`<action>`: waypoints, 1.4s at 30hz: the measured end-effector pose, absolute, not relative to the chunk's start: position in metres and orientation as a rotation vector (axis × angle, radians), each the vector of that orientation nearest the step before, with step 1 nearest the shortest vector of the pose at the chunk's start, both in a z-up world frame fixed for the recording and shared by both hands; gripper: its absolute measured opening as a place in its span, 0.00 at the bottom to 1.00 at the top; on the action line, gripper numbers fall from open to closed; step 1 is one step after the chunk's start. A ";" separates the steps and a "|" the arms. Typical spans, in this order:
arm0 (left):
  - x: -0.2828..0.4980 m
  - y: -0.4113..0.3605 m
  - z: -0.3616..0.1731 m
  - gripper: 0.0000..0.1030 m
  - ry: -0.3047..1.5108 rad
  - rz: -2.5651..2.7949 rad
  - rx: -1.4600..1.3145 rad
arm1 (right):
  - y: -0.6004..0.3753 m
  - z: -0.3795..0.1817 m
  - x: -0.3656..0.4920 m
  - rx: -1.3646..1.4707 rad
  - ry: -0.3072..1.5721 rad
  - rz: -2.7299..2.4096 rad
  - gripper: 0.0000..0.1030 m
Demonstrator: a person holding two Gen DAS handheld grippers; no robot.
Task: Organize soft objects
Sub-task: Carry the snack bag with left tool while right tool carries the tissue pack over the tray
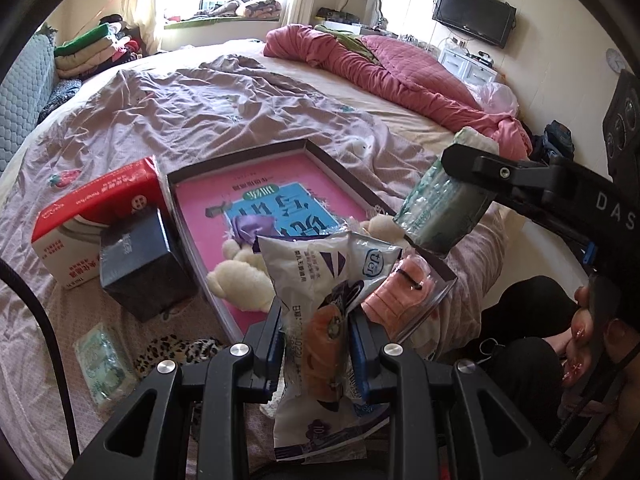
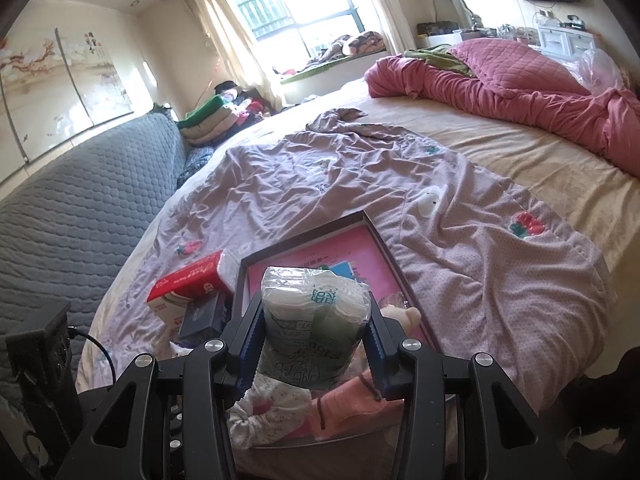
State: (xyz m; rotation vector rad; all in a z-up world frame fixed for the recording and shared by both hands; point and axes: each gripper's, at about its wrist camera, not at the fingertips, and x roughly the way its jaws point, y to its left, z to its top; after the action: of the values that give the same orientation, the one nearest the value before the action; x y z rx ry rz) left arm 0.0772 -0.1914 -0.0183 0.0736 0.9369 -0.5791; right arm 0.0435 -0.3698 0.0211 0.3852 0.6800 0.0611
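Note:
My left gripper [image 1: 316, 344] is shut on a crinkly white and purple snack packet [image 1: 320, 280], held above the near end of a shallow box with a pink floor [image 1: 208, 216]. In that box lie a white plush toy [image 1: 240, 280] and a pink item in clear wrap [image 1: 400, 288]. My right gripper [image 2: 316, 336] is shut on a green-printed tissue pack [image 2: 316, 320], also over the box [image 2: 372, 256]; from the left wrist view the same tissue pack [image 1: 440, 204] hangs at the box's right side.
A red and white tissue box [image 1: 96, 208] and a dark blue box [image 1: 140, 260] stand left of the tray. Another tissue pack [image 1: 104, 364] and a leopard-print cloth [image 1: 176, 352] lie near the bed's front. A wrinkled mauve sheet [image 2: 340, 168], pink quilt [image 2: 520, 92] and grey sofa [image 2: 80, 208] surround.

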 end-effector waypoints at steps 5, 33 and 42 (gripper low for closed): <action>0.080 -0.195 -0.030 0.28 0.963 -0.576 0.075 | -0.371 0.017 0.045 0.374 0.705 0.061 0.45; 0.129 -0.204 -0.067 0.28 0.965 -0.529 0.066 | -0.361 -0.017 0.064 0.313 0.825 0.085 0.45; 0.131 -0.203 -0.069 0.28 0.960 -0.539 0.063 | -0.350 -0.040 0.080 0.294 0.882 0.103 0.45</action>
State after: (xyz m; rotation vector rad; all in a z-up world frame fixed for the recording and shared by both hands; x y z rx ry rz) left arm 0.1315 -0.2028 -0.0692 0.0628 0.9604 -0.5386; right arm 0.0798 -0.3503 -0.0404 0.2944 0.8822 0.1026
